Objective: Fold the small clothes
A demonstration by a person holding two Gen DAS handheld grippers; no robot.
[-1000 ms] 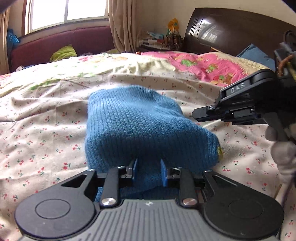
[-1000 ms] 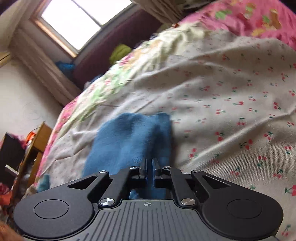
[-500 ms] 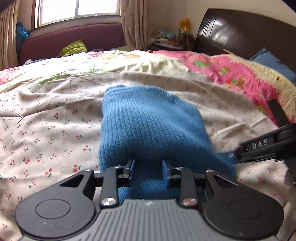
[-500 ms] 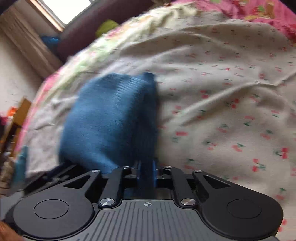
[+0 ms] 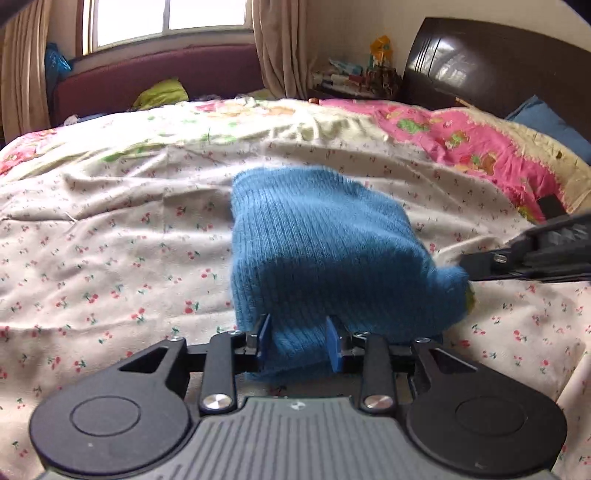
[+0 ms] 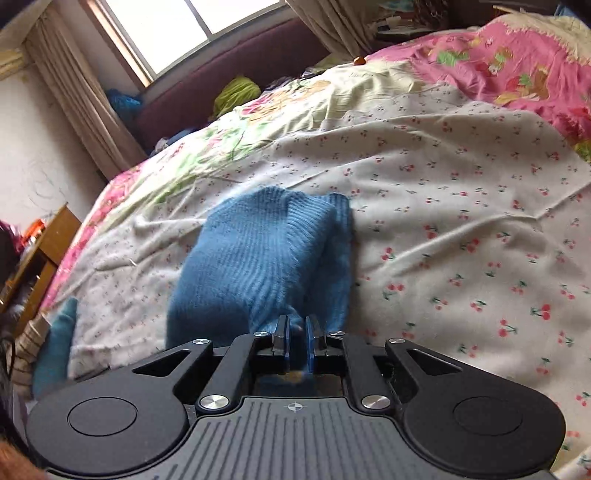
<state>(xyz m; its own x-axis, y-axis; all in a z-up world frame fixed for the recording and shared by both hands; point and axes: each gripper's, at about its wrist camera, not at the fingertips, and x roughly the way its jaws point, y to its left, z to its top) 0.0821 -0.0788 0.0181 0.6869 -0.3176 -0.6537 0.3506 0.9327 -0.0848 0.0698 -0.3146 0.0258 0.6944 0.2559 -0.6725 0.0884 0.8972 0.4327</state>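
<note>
Daylit room, fisheye-bent edges

Daylight is admitted through the window (image 5: 166, 18), which is blown out to white. Glare is seen on the headboard (image 5: 461, 62). The blue knit garment (image 6: 258, 258) is blurred, and a shadow is cast beneath it.

Left hand-held gripper (image 5: 298, 347) stands half-closed; right hand-held gripper (image 6: 297, 341) is nearly closed.

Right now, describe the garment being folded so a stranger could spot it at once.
Start at the bed with the cherry-print sheet; near its middle lies a blue knitted garment, doubled over, its near edge pinched by the left tool and the right tool. It is the only solid blue ribbed knit on the patterned bedding, unlike the pink quilt near the headboard.
</note>
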